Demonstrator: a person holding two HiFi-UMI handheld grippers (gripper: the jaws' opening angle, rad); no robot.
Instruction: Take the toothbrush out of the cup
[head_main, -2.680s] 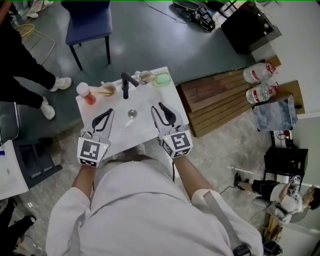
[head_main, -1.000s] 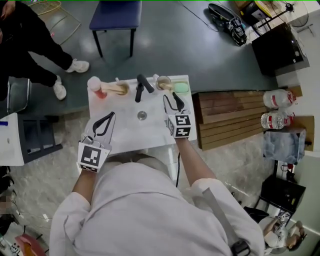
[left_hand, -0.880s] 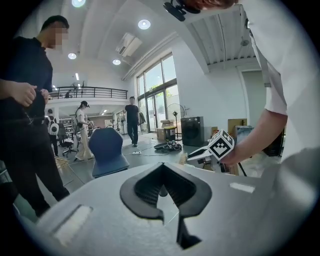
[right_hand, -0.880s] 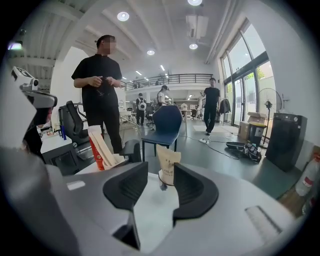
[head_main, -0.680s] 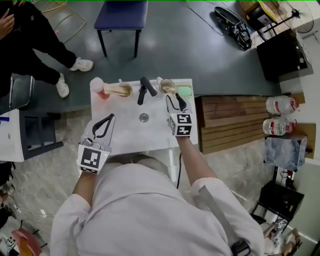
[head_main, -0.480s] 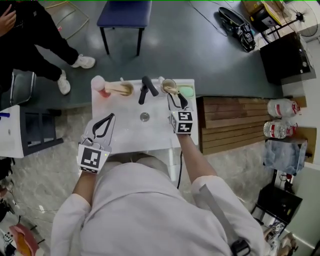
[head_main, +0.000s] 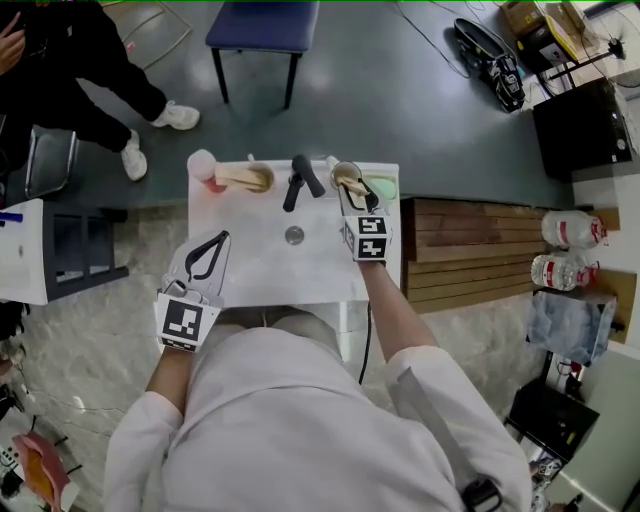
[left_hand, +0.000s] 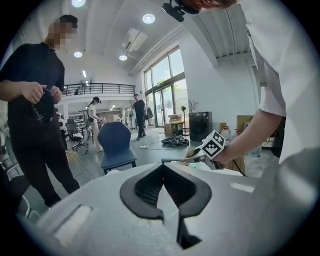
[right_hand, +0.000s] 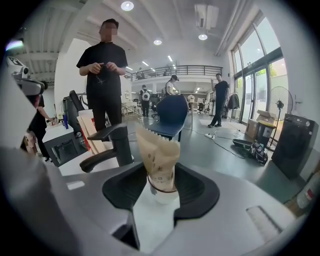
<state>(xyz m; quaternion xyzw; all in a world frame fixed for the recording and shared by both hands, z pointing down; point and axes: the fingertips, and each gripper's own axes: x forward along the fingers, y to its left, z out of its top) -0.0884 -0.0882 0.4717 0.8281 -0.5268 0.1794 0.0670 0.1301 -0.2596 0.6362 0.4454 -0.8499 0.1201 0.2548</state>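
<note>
Right tongs (head_main: 356, 190) are at the cup (head_main: 345, 176), beside the black faucet (head_main: 301, 178); left tongs (head_main: 218, 241) hover over the white surface (head_main: 262, 262).

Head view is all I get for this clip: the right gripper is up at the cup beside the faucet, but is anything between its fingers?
Observer: Yes. In the right gripper view, the right gripper has its fingers apart on either side of a tan, paper-wrapped toothbrush that sticks up out of the cup. I cannot tell whether they press on it.
Operator: And the left one, is it holding something?
Observer: No. The left gripper view shows the left gripper with its fingers together and nothing between them.
</note>
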